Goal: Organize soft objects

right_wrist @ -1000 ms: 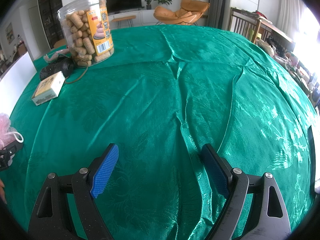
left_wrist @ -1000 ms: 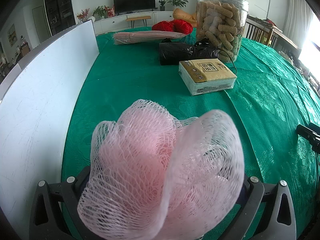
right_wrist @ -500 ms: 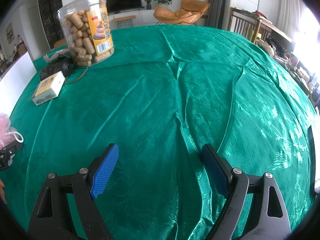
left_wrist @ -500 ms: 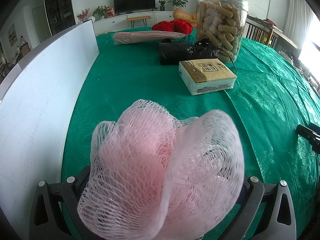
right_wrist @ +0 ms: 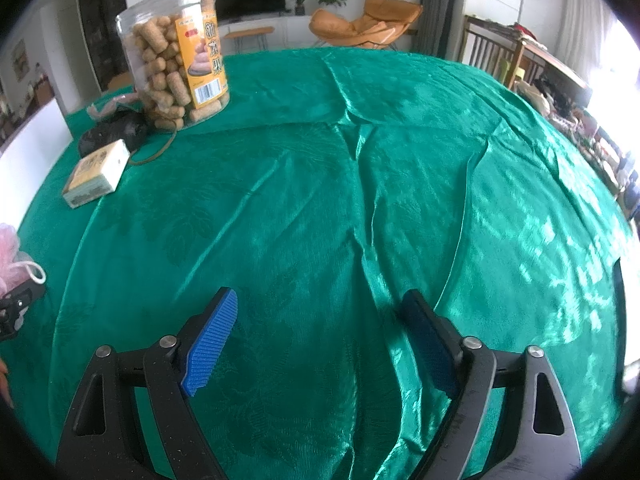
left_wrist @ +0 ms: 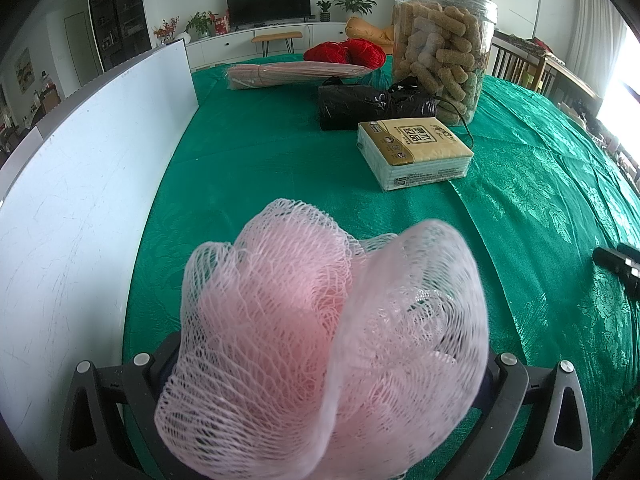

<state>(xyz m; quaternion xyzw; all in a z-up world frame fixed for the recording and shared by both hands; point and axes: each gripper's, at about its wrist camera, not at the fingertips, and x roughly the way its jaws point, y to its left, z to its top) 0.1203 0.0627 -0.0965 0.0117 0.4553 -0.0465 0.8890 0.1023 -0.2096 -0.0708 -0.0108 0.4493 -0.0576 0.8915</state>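
Note:
A pink mesh bath sponge (left_wrist: 320, 332) fills the lower middle of the left wrist view, held between the two arms of my left gripper (left_wrist: 320, 384); its fingertips are hidden behind the mesh. The sponge also shows at the far left of the right wrist view (right_wrist: 10, 256), with its white cord loop. My right gripper (right_wrist: 320, 344) is open and empty, with blue ribbed pads (right_wrist: 210, 344), low over the green tablecloth (right_wrist: 360, 200).
A white board (left_wrist: 80, 184) stands along the left. Ahead lie a tissue pack (left_wrist: 416, 152), a black bag roll (left_wrist: 372, 104), a clear snack jar (left_wrist: 440, 60), red yarn (left_wrist: 344, 52) and a pink wrapped bundle (left_wrist: 288, 74).

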